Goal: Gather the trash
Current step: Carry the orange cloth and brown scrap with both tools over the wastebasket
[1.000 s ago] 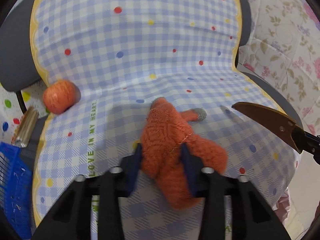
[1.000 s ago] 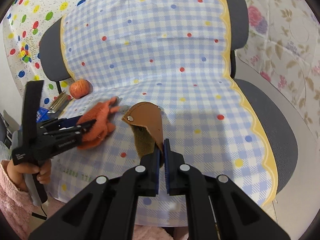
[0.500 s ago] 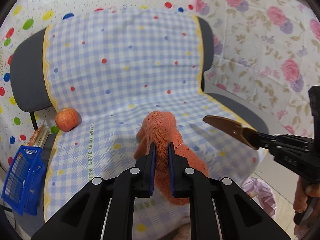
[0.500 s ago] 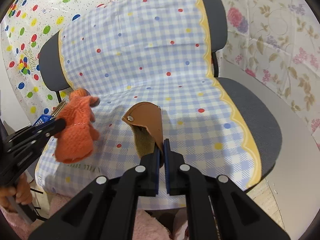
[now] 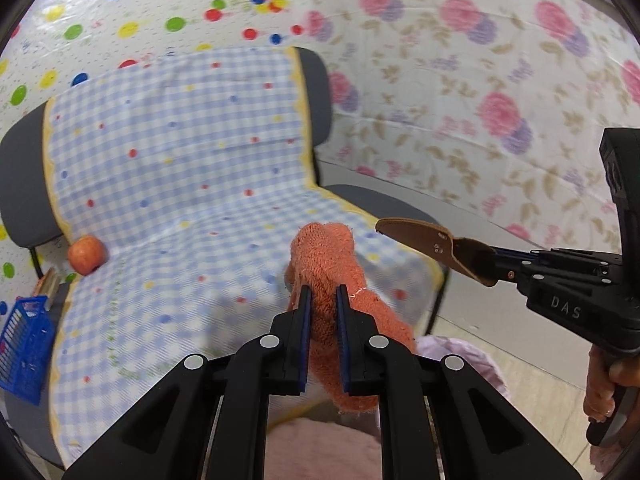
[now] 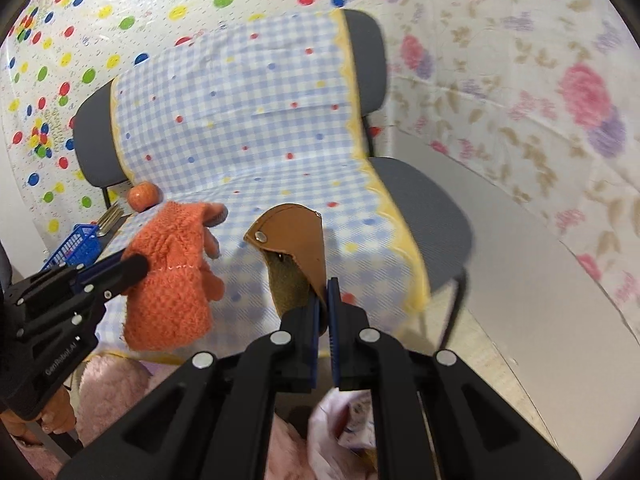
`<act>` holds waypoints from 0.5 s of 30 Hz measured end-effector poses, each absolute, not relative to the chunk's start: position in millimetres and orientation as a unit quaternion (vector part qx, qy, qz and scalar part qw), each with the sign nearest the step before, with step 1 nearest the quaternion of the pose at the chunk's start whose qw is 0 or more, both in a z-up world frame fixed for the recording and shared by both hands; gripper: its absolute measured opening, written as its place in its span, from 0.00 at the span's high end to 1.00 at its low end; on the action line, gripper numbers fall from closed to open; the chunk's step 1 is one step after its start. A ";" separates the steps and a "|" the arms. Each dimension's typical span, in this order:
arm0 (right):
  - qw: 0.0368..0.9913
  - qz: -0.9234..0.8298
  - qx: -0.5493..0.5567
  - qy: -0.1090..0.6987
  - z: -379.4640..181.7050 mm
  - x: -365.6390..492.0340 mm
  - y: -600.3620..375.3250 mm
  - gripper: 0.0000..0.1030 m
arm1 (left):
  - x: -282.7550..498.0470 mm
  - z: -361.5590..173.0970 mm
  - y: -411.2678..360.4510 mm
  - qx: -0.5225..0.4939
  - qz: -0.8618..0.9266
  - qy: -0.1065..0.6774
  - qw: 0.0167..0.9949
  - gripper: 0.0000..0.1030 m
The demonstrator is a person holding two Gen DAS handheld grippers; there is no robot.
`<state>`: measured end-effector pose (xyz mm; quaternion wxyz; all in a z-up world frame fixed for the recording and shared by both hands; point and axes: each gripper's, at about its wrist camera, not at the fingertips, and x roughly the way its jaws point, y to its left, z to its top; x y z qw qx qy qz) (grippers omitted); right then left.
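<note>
The left tool [image 5: 322, 306] pinches an orange knitted glove [image 5: 328, 264] above the chair [image 5: 372, 196], while the right tool [image 6: 325, 300] clamps a brown leather pouch [image 6: 292, 232].

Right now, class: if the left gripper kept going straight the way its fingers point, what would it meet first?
The left gripper, shut on the orange glove, points at the checkered cloth over the chair. It would probably meet the cloth-covered seat first, though depth is unclear.
</note>
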<state>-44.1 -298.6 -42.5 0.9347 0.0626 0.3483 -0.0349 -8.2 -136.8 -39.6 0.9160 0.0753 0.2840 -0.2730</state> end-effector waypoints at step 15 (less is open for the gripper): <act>0.907 -0.121 0.108 0.388 -85.8 -144.5 -344.5 0.95 | -74.6 -83.5 -211.8 0.116 -0.379 0.324 0.859 0.88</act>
